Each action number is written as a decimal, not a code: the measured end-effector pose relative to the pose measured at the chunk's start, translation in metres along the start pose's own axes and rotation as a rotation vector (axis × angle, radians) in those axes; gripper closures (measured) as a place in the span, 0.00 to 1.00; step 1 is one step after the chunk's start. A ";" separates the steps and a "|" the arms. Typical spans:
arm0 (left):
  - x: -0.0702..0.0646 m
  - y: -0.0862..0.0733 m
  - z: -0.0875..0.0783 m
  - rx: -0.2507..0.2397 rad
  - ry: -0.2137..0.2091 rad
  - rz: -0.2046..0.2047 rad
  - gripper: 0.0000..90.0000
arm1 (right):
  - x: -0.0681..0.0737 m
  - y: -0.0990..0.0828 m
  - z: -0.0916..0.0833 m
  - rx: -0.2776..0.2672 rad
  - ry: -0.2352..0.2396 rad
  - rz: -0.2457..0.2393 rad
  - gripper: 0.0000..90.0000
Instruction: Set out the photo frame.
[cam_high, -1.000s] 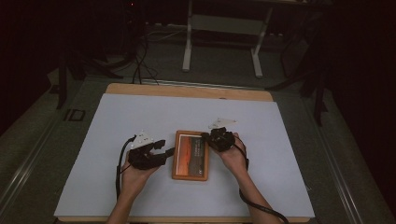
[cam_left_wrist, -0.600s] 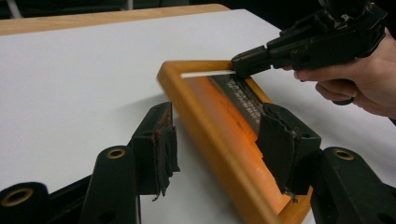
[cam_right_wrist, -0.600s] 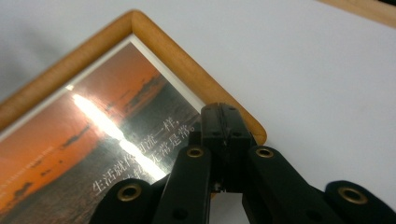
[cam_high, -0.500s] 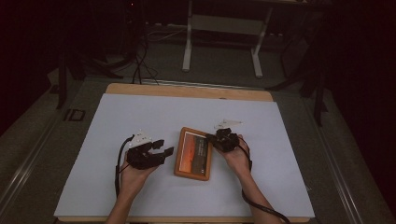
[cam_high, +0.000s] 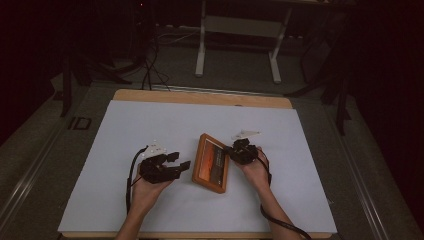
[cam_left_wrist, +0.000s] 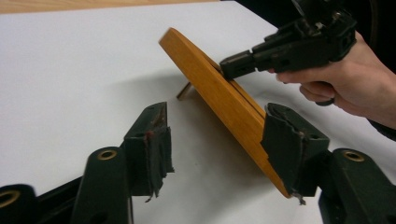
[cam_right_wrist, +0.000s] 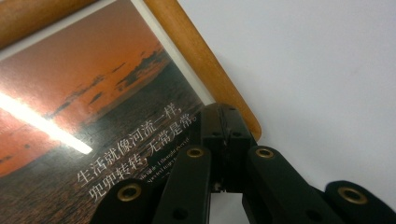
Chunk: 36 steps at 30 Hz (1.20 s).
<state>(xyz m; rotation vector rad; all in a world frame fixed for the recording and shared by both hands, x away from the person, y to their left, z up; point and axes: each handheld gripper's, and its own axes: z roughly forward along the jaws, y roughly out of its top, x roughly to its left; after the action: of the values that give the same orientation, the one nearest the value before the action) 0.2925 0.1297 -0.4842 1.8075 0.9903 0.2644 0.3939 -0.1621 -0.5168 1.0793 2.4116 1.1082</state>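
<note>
The wooden picture frame (cam_high: 211, 163) sits at the centre of the high view on the white desk (cam_high: 125, 125), between the two tools. Its long axis runs from upper left to lower right of that view, slightly off vertical. In the left tool view the frame (cam_left_wrist: 224, 100) stands tilted, its edge raised off the desk, with a small back prop (cam_left_wrist: 185, 91) visible beneath it.

The right tool (cam_high: 235, 150) has its jaws pressed together at the frame's right edge; in the right tool view the jaws (cam_right_wrist: 227, 140) meet over the lower corner of the picture. Whether they pinch the frame cannot be told with certainty.

The left tool (cam_high: 176, 161) is spread, jaws apart, just beside the frame's left edge. In the left tool view its right pad (cam_left_wrist: 287, 140) is near or touching the frame edge.

The picture (cam_right_wrist: 84, 121) shows an orange sunset over water with white Chinese text; the smaller line below is unreadable. A glare streak crosses it.
</note>
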 end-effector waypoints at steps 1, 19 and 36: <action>-0.001 0.000 0.001 0.007 -0.002 0.007 0.43 | 0.000 0.000 0.000 0.002 -0.005 -0.006 1.00; -0.020 -0.010 0.024 0.090 0.002 -0.016 0.16 | 0.000 -0.001 0.000 -0.001 0.006 -0.002 1.00; -0.031 -0.020 0.048 0.133 -0.069 -0.058 0.24 | -0.001 -0.002 0.000 -0.008 0.007 0.006 1.00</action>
<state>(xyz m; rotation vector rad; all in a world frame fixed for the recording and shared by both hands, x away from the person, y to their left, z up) 0.2907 0.0783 -0.5153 1.8909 1.0301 0.1011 0.3931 -0.1636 -0.5180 1.0828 2.4091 1.1247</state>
